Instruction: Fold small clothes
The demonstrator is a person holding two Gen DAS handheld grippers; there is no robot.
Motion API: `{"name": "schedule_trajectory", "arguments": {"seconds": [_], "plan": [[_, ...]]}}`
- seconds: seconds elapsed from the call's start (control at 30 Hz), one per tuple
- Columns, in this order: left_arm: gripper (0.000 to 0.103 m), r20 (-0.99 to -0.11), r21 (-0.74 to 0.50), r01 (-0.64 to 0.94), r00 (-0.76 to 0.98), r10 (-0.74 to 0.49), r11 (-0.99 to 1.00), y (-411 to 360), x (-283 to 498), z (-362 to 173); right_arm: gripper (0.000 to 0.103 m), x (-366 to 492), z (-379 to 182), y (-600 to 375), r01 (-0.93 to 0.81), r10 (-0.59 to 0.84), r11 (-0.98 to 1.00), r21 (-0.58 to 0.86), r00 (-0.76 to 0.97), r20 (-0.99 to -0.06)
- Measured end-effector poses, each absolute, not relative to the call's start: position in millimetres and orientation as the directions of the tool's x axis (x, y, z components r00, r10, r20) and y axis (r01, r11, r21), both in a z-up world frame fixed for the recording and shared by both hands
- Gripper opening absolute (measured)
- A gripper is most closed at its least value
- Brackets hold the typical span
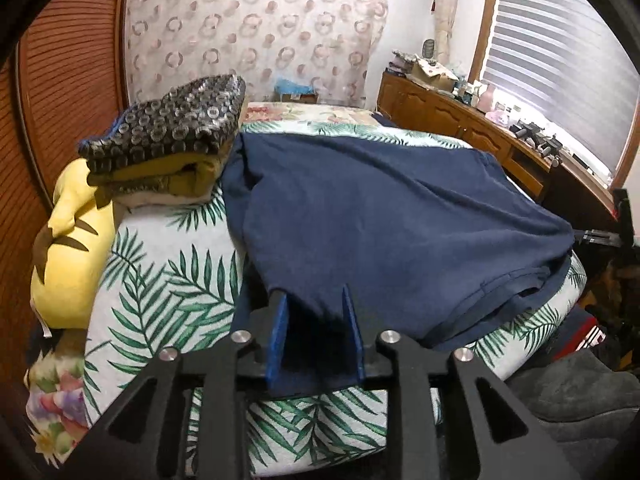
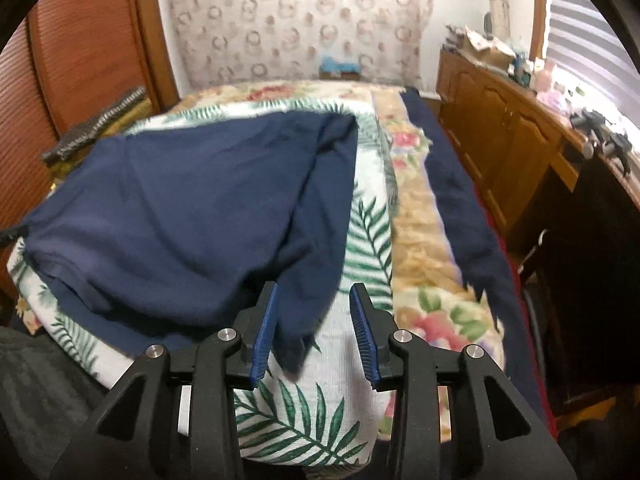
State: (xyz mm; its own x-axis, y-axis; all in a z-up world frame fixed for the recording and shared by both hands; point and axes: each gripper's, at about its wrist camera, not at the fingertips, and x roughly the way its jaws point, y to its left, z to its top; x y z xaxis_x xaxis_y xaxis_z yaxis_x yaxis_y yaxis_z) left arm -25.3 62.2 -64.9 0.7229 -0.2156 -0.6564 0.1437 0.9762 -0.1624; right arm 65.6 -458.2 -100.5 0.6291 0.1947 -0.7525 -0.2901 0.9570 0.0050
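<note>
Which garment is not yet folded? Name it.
The navy shirt, spread loose across the leaf-print bedcover; the other garments sit folded in a stack at its far left.

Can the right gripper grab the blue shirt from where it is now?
Probably yes. The right gripper is open, and a corner of the navy shirt already hangs between its fingers over the leaf-print blanket. Nothing blocks it; it only needs to close.

Dim and warm indoors; glare through window blinds (image 1: 560,60); fisheye bending, black corners, slight motion blur.
</note>
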Motion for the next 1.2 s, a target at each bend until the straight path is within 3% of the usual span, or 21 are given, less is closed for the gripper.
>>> {"name": "schedule_trajectory", "arguments": {"seconds": [0.2,0.33,0.53,0.93,1.2], "plan": [[0.035,-0.667,-0.147,0.145,0.716,-0.206,0.978,63.7,-22.5,-66.1,0.036,66.4,-115.0,-466.6,-0.300,0.252,0.950,0.086,0.577,-0.777],[0.036,-0.658,-0.176,0.135,0.721,-0.219,0.975,68.9,-24.4,-65.9,0.008,63.8,-113.8,-465.5,-0.344,0.328,0.927,0.150,0.548,-0.769],[0.039,-0.616,-0.179,0.121,0.760,-0.207,0.976,81.0,-31.9,-50.0,0.001,57.3,-96.2,-476.9,-0.332,0.316,0.934,0.134,0.591,-0.742],[0.044,-0.680,-0.167,0.041,0.719,-0.145,0.985,96.7,-17.6,-76.8,0.005,55.4,-70.2,-492.9,-0.266,0.205,0.964,0.028,0.667,-0.717],[0.044,-0.704,-0.179,0.035,0.693,-0.153,0.983,92.0,-11.1,-91.0,0.027,62.9,-61.2,-455.0,-0.304,0.205,0.952,-0.029,0.707,-0.677]]}}
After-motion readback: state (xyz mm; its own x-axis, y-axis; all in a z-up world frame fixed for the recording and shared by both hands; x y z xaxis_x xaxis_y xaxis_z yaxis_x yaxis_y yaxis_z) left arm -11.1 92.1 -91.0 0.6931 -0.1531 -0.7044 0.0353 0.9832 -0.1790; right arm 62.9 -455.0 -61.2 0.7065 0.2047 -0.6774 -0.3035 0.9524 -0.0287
